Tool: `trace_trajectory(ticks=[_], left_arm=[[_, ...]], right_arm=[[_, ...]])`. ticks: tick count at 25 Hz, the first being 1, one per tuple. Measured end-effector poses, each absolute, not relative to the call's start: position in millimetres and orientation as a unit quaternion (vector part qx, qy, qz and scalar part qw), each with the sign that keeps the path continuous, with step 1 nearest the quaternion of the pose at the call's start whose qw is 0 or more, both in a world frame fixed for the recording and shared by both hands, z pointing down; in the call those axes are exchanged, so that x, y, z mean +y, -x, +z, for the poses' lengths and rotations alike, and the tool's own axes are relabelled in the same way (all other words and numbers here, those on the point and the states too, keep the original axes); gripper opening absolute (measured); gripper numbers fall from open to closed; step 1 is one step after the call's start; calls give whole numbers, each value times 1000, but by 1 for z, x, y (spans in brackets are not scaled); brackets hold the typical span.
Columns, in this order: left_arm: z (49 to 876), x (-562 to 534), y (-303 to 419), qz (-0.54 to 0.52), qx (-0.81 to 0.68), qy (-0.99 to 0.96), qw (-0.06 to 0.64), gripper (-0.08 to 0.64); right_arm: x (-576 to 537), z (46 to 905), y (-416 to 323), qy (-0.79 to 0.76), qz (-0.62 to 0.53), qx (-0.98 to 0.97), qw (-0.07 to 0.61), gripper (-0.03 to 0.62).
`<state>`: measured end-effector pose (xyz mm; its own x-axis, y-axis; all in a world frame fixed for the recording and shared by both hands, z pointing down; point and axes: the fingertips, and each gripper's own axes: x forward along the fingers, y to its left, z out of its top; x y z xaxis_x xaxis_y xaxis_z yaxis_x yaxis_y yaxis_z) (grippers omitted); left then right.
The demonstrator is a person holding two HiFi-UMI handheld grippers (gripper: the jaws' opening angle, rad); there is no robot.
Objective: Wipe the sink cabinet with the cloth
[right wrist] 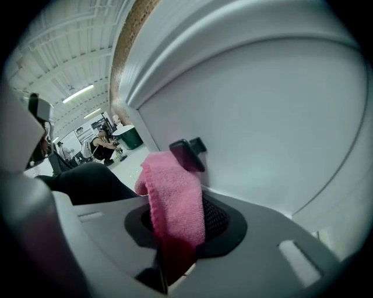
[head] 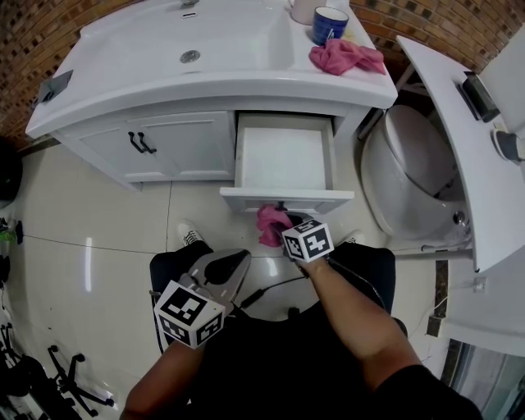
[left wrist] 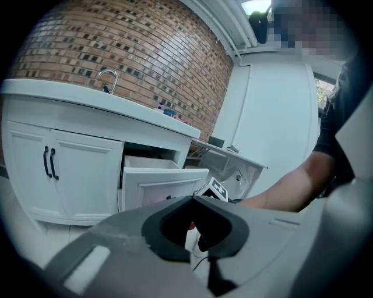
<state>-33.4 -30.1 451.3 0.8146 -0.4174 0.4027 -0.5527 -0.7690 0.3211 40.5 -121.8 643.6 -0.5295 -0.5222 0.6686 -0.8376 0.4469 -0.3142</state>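
The right gripper (head: 286, 233) is pinching a pink cloth (head: 271, 223) between jaws that are pressed together on it, and in the right gripper view the cloth (right wrist: 175, 201) is rising out of the gripper (right wrist: 175, 236) and lying against the white drawer front (right wrist: 274, 134), right at its black handle (right wrist: 187, 152). In the head view this is happening at the front panel of the open drawer (head: 283, 160) of the sink cabinet (head: 164, 143), low down over the tiled floor (head: 98, 246), with the person's right forearm (head: 361, 316) reaching forward behind the marker cube. The left gripper (head: 236, 264) is hanging back near the person's lap, well apart from the cabinet. In its own view the left gripper (left wrist: 192, 204) is showing its jaws closed together with nothing between them, and it is pointing toward the drawer and the cabinet doors (left wrist: 58, 174) with their two black pulls. Up on the bench (head: 205, 89) beside the basin, a second pink cloth (head: 344, 57) is lying in a crumpled heap — just beside a blue mug (head: 329, 24). A white toilet (head: 410, 176) is standing to the right of the cabinet.
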Motion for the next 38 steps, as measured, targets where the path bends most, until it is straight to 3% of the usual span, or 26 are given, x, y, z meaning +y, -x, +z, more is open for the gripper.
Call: trace_trajectory(ticks=[10,19,28,33,38], left_arm=[[449,-29,29,151,-261,-927,224,5],[445,-25,31,156,-259,-928,218,5],[442,-25,30,154,-259,-929,214,5],[442,-26,33,151,-264,-928,214,5],[445,-30,42,149,-276,-924,221,5]], right_arm=[[-109,643,-103,-454,319,-787,269,94],[-94,632,-171,-535,361,-731,222,94],[-88,611,-182,-551,343,-730,214,95],[-79,591,-153,-520,325,-760,215,95],[-70,525,-43,-406,230,-861,203,95]])
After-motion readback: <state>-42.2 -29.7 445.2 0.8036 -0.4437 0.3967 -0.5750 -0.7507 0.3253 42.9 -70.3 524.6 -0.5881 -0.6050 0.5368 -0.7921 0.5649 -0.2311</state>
